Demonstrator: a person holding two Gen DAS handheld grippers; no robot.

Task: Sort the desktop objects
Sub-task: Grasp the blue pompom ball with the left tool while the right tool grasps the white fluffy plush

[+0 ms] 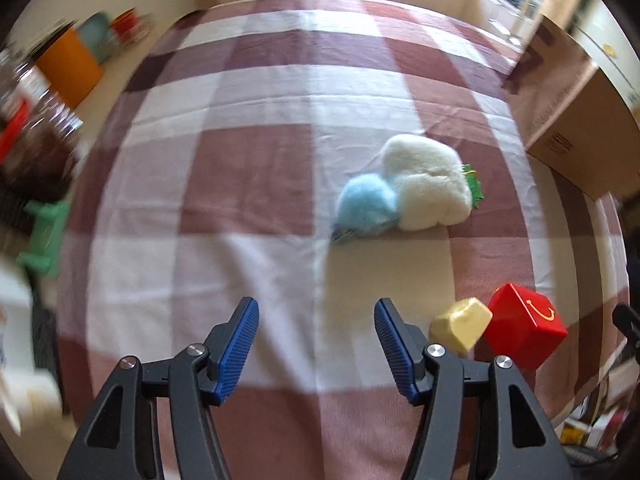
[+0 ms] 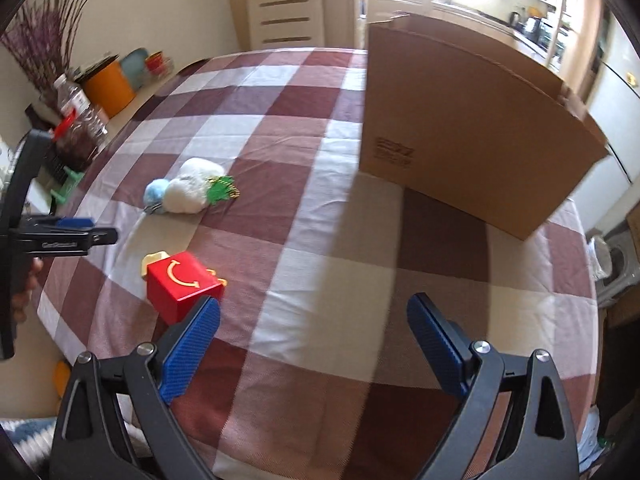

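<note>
Red box [image 2: 182, 286] and cream block [image 1: 460, 324] sit touching on your checked tablecloth [image 2: 320, 240]; your left gripper [image 1: 316, 344] and right gripper [image 2: 314, 336] both gape, empty.

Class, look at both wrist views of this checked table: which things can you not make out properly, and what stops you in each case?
- Cardboard box: its inside is hidden in both views; only outer walls show.
- Green thing by the white fluffy toy: mostly hidden behind the toy in the left view, too small in the right.
- Cream block: largely hidden behind the red box in the right view.
- Bottle: blurred at the left view's edge.
</note>
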